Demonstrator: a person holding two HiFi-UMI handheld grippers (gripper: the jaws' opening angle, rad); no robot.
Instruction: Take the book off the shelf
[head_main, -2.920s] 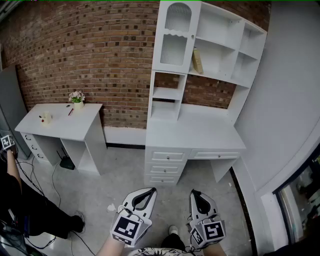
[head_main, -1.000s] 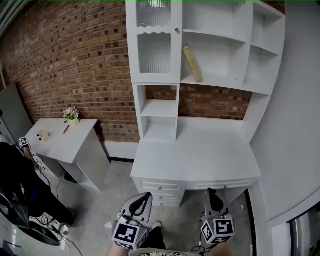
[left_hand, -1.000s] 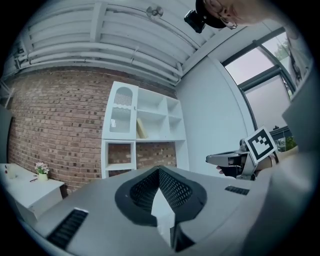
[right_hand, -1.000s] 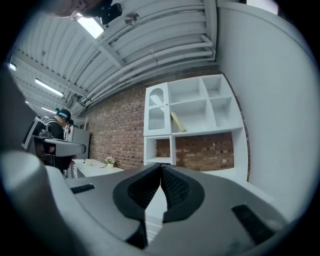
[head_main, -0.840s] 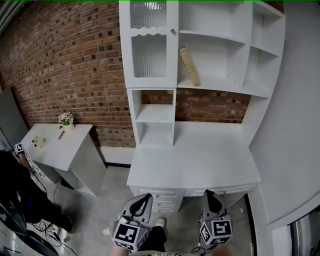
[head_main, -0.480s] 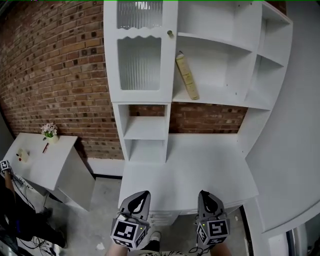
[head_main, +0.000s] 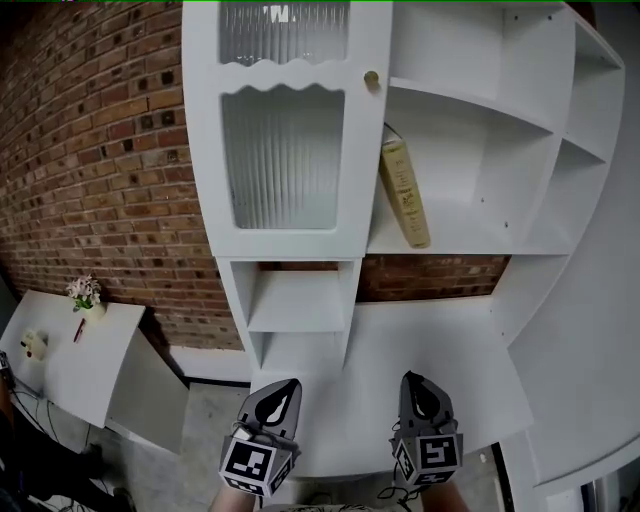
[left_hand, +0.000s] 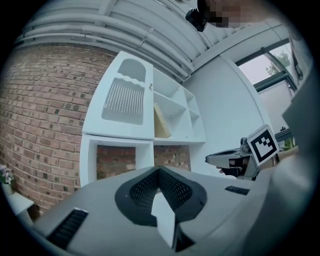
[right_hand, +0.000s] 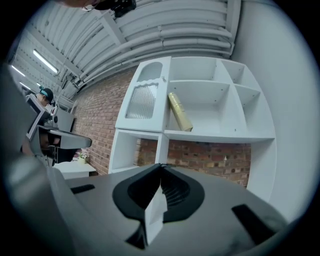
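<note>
In the head view, the book (head_main: 405, 195) leans tilted on the shelf (head_main: 470, 238), its top against the cabinet (head_main: 280, 160) side, high above both grippers. The left gripper (head_main: 275, 398) and right gripper (head_main: 421, 392) hang low over the desk (head_main: 450, 340), well apart from it. In the left gripper view, the jaws meet at their tips, nothing between them. In the right gripper view, the jaws are likewise closed and empty; the book looks slim and yellowish. The reach likely calls for raising the right gripper, opening it, then closing on the spine's free lower part
</note>
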